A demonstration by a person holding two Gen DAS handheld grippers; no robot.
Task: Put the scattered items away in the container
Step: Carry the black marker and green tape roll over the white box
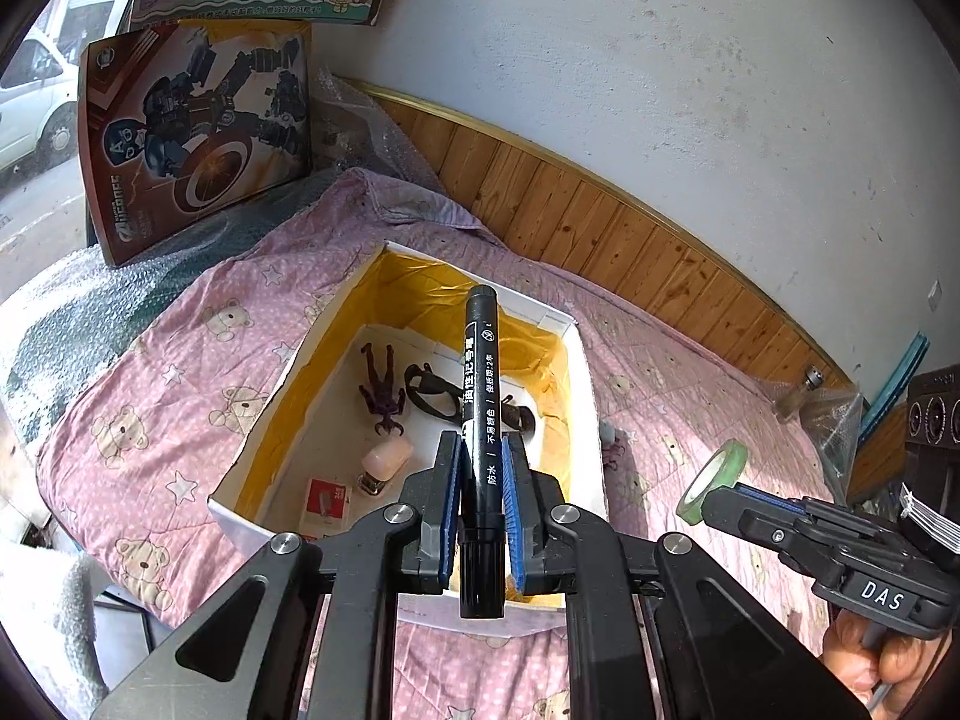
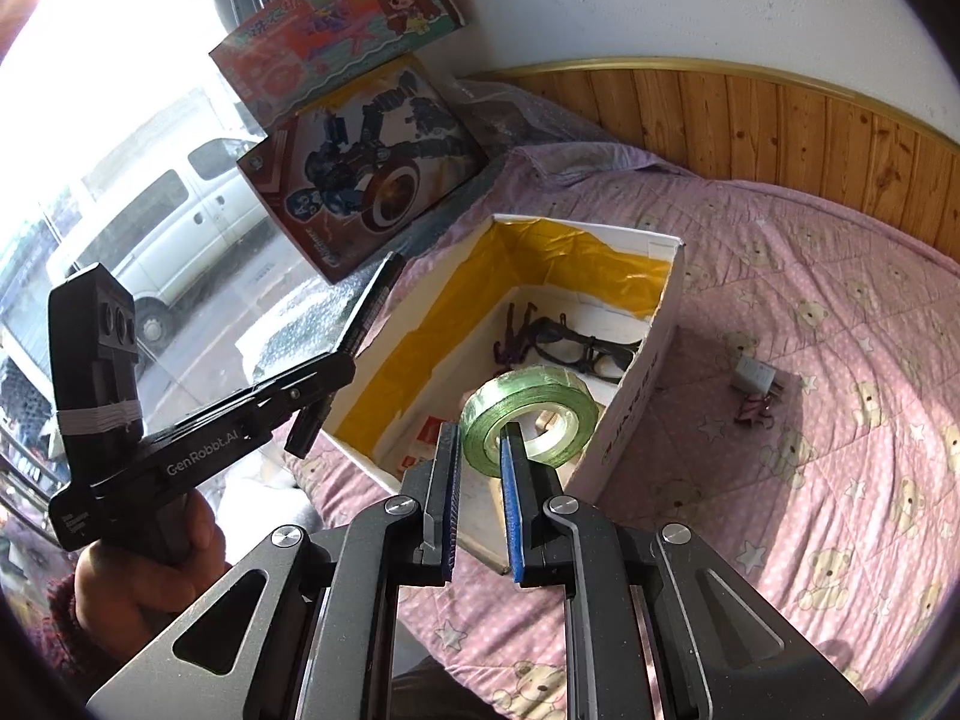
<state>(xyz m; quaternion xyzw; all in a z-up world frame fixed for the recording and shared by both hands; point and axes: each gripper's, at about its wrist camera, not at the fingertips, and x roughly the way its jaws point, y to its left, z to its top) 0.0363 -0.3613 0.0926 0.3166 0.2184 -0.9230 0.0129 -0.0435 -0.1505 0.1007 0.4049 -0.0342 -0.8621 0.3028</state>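
My left gripper [image 1: 482,450] is shut on a black marker pen [image 1: 480,396], held above the near end of the white box [image 1: 591,420] lined with yellow. Inside the box lie a purple figure [image 1: 381,387], dark glasses [image 1: 429,390], a pink stapler [image 1: 387,462] and a red card [image 1: 327,498]. My right gripper [image 2: 480,438] is shut on a roll of green tape [image 2: 528,414], hanging over the box's [image 2: 636,396] near corner. In the left wrist view the right gripper [image 1: 711,498] with the tape [image 1: 714,480] hovers to the right of the box.
The box rests on a pink bear-print quilt [image 2: 810,420]. A small white plug [image 2: 756,375] and a purple clip [image 2: 753,408] lie on the quilt to the right. Two toy boxes [image 1: 198,138] lean by the window. A wooden panel [image 1: 600,228] runs behind.
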